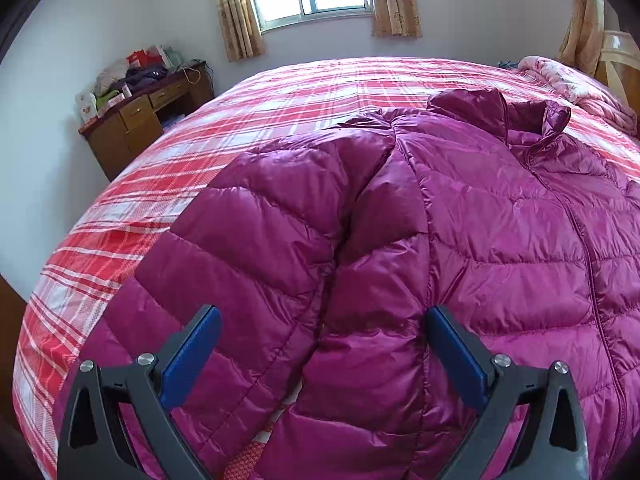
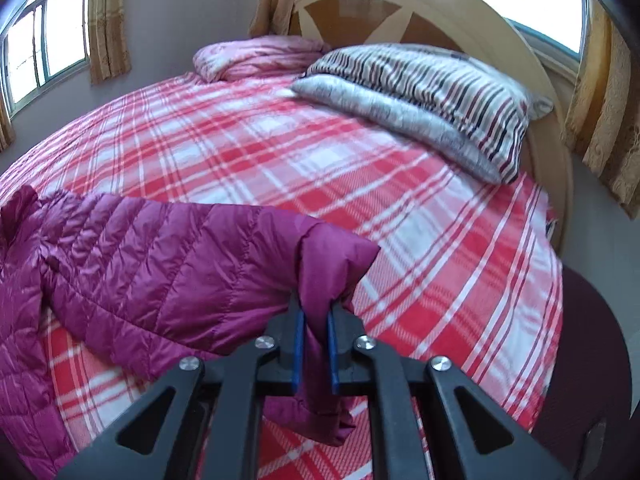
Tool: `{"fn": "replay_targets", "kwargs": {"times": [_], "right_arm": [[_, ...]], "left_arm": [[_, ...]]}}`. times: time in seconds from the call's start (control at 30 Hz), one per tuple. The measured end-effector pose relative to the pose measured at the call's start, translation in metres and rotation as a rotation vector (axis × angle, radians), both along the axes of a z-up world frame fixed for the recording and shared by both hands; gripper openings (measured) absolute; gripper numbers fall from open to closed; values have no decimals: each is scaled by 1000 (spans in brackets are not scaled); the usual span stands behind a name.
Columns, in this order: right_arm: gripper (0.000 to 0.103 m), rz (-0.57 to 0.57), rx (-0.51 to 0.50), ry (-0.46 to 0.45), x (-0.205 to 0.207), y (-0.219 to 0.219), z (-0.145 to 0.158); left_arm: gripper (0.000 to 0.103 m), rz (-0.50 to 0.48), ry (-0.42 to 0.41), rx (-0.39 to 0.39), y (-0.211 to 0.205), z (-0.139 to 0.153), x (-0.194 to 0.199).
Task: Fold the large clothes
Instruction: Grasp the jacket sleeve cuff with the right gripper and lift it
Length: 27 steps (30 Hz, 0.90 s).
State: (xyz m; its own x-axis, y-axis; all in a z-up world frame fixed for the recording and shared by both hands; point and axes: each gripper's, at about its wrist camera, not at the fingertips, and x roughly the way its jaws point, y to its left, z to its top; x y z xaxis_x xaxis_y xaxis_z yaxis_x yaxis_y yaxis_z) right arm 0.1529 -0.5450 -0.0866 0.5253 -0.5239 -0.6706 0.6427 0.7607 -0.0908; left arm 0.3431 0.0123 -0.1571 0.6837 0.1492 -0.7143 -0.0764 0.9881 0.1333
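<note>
A magenta quilted puffer jacket lies front up on the red plaid bed, collar toward the far side. My left gripper hangs open just above it, its blue pads on either side of the gap between the left sleeve and the body. In the right wrist view the other sleeve stretches out to the right, and my right gripper is shut on its cuff end, which is bunched between the blue pads and hangs below them.
A wooden desk piled with clutter stands left of the bed by the wall. Two pillows and a pink folded quilt lie against the wooden headboard. A dark rounded object sits off the bed's right edge.
</note>
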Motion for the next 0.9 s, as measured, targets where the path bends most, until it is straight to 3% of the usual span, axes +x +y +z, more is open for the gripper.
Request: {"fn": "replay_targets", "kwargs": {"times": [0.2, 0.4, 0.63, 0.9], "right_arm": [[10, 84, -217, -67, 36, 45, 67], [10, 240, -390, -113, 63, 120, 100], [10, 444, -507, -118, 93, 211, 103], [10, 638, -578, -74, 133, 297, 74]], "left_arm": [[102, 23, -53, -53, 12, 23, -4], [102, 32, -90, -88, 26, 45, -6], [102, 46, -120, -104, 42, 56, -7], [102, 61, -110, -118, 59, 51, -6]]}}
